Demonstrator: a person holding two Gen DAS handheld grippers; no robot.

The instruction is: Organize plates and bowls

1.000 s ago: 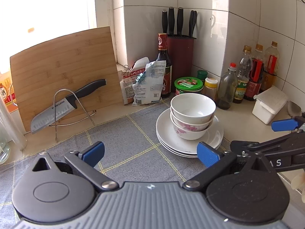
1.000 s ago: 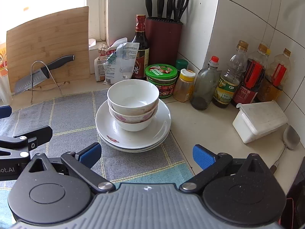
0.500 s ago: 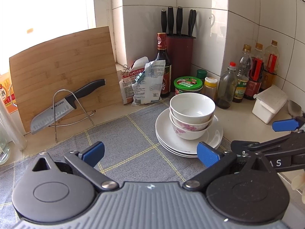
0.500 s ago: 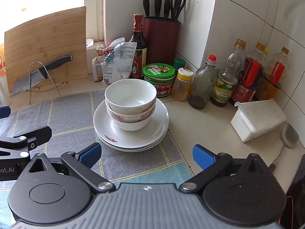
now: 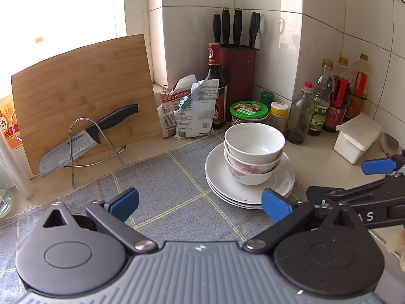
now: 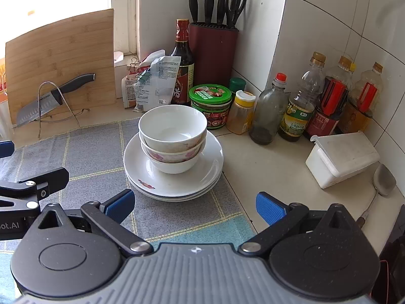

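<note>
Far left, a cutting board (image 5: 81, 88) leans on the wall with a knife (image 5: 83, 136) propped on a wire stand. Left gripper (image 5: 200, 202) hovers over the grey cloth (image 5: 162, 177), fingers spread wide, nothing held. Centre stage: two bowls (image 6: 173, 136) nested on a stack of plates (image 6: 174, 177), sitting at the cloth's right edge. Right gripper (image 6: 195, 205) just short of the plates, jaws wide apart, empty too. Bottles (image 6: 298, 101) line the tiled wall, and a white box (image 6: 341, 157) sits far right.

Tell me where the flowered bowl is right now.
The flowered bowl is mid-frame in the right wrist view, nested under the plain white bowl atop the plate stack on the grey mat, just before the green-lidded jar.
</note>
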